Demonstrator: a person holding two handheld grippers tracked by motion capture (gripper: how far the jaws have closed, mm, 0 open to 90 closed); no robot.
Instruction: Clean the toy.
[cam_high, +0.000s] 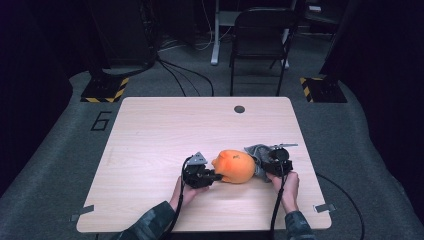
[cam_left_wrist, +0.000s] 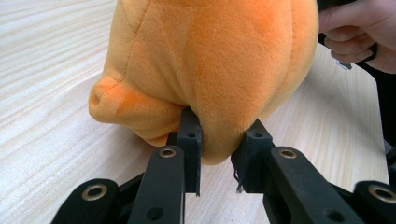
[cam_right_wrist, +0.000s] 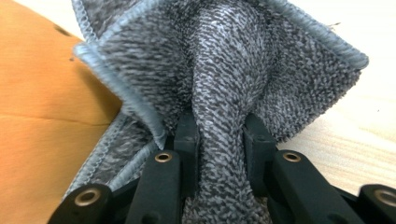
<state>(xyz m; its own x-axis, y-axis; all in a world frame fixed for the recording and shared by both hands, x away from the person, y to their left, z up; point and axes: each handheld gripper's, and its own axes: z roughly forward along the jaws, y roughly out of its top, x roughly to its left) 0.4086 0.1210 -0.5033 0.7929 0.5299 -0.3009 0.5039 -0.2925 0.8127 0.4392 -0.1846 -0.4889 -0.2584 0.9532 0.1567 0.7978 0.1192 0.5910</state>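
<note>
Hand-held grippers flank the orange plush (cam_high: 235, 166) on the worktop (cam_high: 150, 130): left (cam_high: 216, 176) pinching its near edge, right (cam_high: 264, 163) clamping a grey cloth (cam_right_wrist: 224, 84) against its far side.

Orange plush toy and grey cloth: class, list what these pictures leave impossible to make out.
- Orange plush toy: its top is cut off by the upper edge of the left gripper view.
- Its face marks: too small in the high view.
- Grey cloth: its lower end is hidden behind the right tongs; its full shape is bunched.
- The toy's underside: hidden against the table.
</note>
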